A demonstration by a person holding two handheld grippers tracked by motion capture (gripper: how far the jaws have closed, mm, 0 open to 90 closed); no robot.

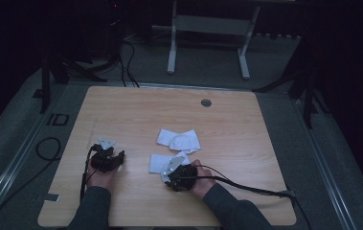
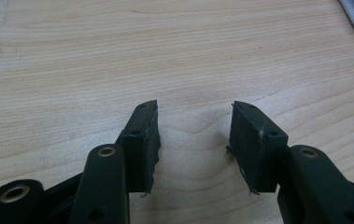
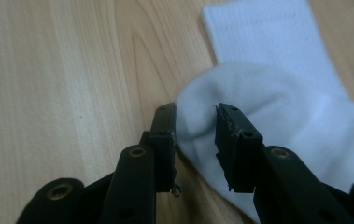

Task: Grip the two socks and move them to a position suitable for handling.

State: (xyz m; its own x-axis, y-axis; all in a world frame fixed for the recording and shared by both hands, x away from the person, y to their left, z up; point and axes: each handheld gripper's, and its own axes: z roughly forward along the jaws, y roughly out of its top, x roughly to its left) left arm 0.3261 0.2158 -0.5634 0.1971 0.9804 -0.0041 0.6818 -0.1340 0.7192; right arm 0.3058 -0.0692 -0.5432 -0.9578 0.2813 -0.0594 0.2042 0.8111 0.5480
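Socks unpaired: near sock [image 1: 160,163] at 6 o'clock mid-counter [image 1: 121,115], other sock [image 1: 179,140] toward 12. Right claw [image 3: 194,122] partly open, straddling near sock's edge, no pinch. Left claw [image 2: 194,122] half open, empty. Folding not done.

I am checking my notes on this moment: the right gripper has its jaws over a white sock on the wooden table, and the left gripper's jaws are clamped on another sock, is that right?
Not quite. The left gripper holds nothing: in the left gripper view its jaws stand open over the bare wooden table. The rest stands: the right gripper has its jaws over a white sock.
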